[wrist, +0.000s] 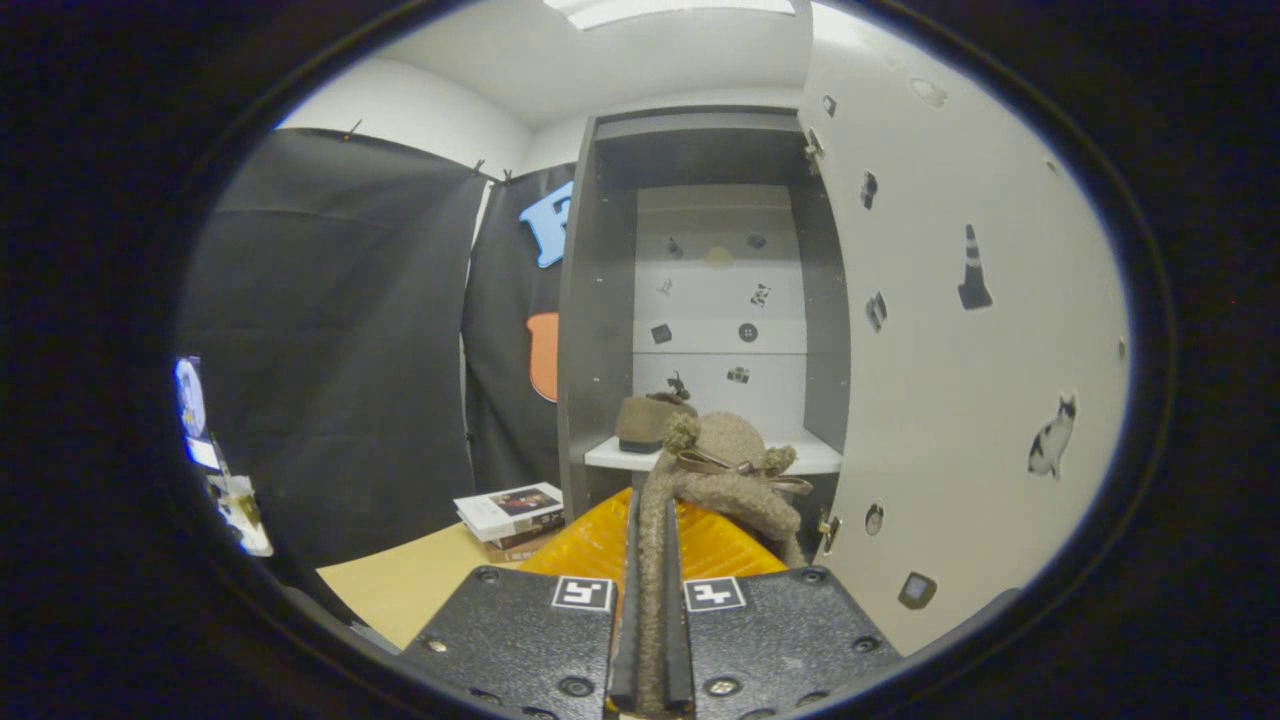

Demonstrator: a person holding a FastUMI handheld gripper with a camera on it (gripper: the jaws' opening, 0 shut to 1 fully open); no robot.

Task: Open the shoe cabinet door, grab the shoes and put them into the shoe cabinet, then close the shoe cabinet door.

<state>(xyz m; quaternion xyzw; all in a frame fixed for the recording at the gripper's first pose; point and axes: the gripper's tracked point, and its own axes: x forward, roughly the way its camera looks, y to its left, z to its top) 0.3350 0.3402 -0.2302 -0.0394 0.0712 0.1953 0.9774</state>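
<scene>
My gripper (650,560) is shut on the fuzzy rim of a tan slipper (725,465) with pom-poms and a bow, held up just ahead of the fingers. Beyond it stands the shoe cabinet (600,300), dark-walled with a white back panel. Its white door (960,330), dotted with stickers, is swung wide open to the right of the slipper. A second tan slipper (645,420) rests on the cabinet's white shelf (815,458), at its left side. The held slipper hangs in front of the shelf, close to its front edge.
A stack of books (510,515) lies on the light wooden tabletop (410,585) left of the cabinet. A yellow ribbed surface (600,545) shows under the held slipper. Black cloth walls close off the left side.
</scene>
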